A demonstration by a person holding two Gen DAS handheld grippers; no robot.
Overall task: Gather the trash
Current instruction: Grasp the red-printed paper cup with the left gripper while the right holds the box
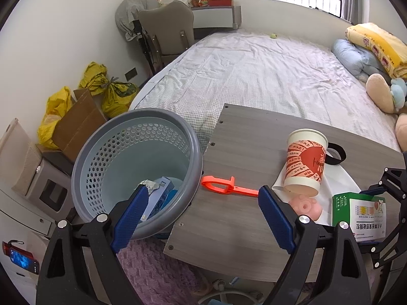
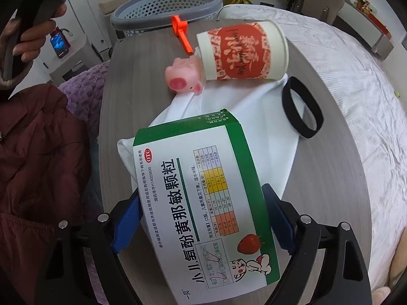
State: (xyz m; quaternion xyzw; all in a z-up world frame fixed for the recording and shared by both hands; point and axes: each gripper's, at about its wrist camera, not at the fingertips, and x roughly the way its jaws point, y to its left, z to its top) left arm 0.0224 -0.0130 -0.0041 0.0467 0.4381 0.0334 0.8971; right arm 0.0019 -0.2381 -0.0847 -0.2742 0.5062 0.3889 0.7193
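While the right claw (image 2: 203,218) clamps the medicine box (image 2: 203,198) by its side edges, the left claw (image 1: 203,211) hangs apart. Risk: the hollow carton may buckle and slip before reaching the basket (image 1: 134,167), far ahead-left.

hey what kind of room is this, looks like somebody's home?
Most likely a bedroom in a home: a bed with a pale checked sheet, folded quilts and pillows at its far end, and plush toys beside them.
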